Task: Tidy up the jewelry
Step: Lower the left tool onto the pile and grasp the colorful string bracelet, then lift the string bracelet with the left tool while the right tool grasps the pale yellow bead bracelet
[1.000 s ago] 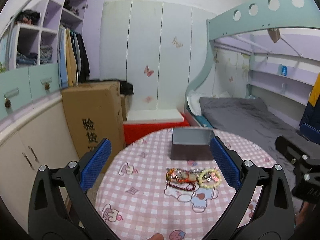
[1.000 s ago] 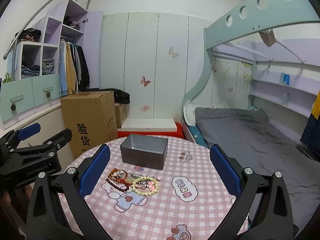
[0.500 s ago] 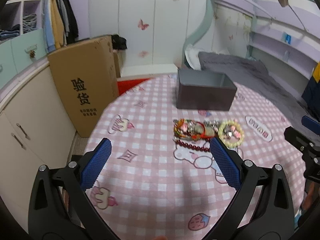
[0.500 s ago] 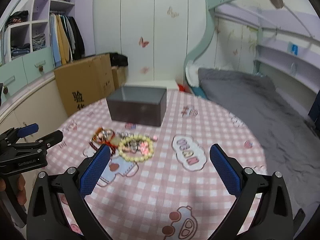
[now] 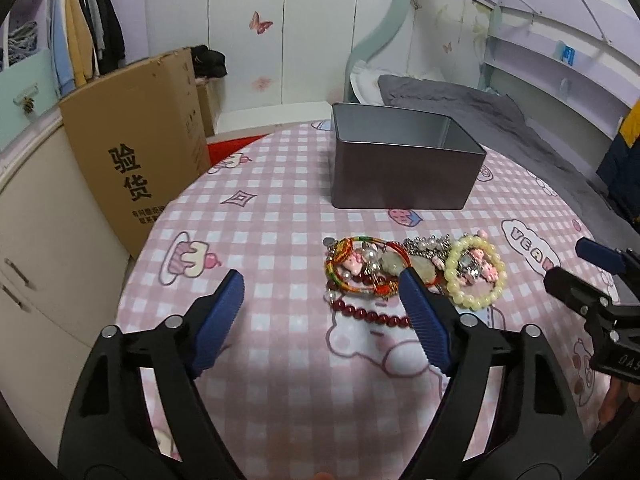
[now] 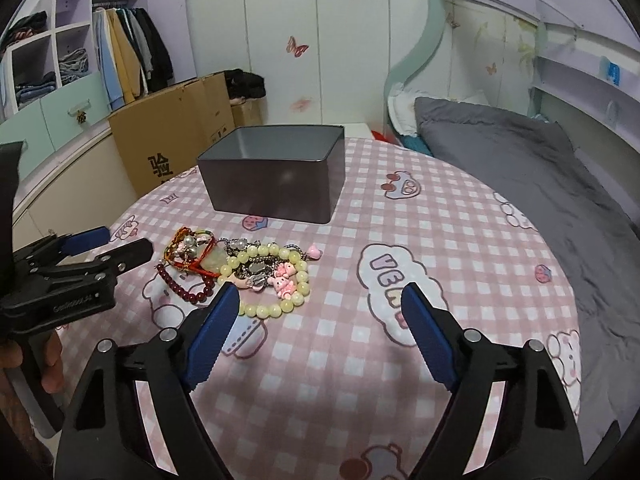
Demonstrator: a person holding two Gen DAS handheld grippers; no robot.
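A heap of jewelry (image 5: 372, 268) lies on the round table's pink checked cloth (image 5: 280, 220): a multicolour cord bracelet (image 5: 344, 276), a dark red bead bracelet (image 5: 368, 313), and a pale yellow bead bracelet (image 5: 472, 303). Behind it stands an open grey tin box (image 5: 400, 168). My left gripper (image 5: 322, 284) hovers just left of the heap, its jaws closing with only cloth between them. My right gripper (image 6: 320, 300) hangs right of the heap (image 6: 240, 268), near the yellow bracelet (image 6: 260, 311). Its jaws are also closing on nothing. The tin (image 6: 276, 180) appears empty.
A tall cardboard box (image 5: 136, 152) and a cream cabinet (image 5: 36, 220) stand left of the table. A bed with grey bedding (image 6: 520, 152) runs along the right. A hand (image 6: 48, 360) holds the left gripper's handle at the table's left edge.
Both grippers have dropped and tipped down toward the table, so the jewelry and tin now look nearer. Both pairs of jaws have narrowed a little.
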